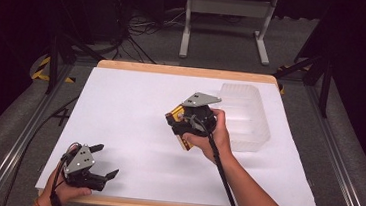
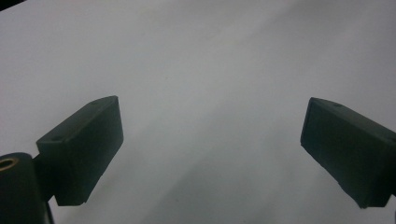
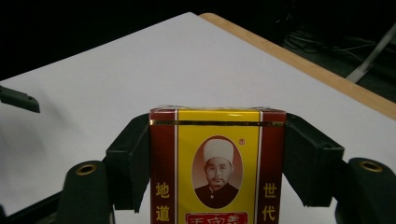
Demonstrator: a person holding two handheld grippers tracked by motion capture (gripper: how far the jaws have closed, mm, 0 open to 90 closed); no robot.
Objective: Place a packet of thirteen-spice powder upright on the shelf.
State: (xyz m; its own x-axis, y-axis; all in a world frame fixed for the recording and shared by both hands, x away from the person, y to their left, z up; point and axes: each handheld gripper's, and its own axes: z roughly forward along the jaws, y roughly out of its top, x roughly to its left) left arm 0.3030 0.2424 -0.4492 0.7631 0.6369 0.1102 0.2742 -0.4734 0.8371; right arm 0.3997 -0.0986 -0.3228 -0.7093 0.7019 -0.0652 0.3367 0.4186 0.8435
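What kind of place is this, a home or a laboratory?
Probably a laboratory or recording studio. A wooden table covered in white paper stands between metal frame rails, with loose cables on the grey carpeted floor and dark surroundings.

White sheet (image 1: 134, 124) spread across the table (image 1: 184, 71), wood edge showing at the far side and along the near edge. Clear plastic bin (image 1: 247, 116) sits on the sheet, far right. Beyond the table, a grey stand (image 1: 226, 21) on the carpet, cables (image 1: 147, 27) tangled just left of it. Yellow-black tape (image 1: 43, 68) marks the floor at left.
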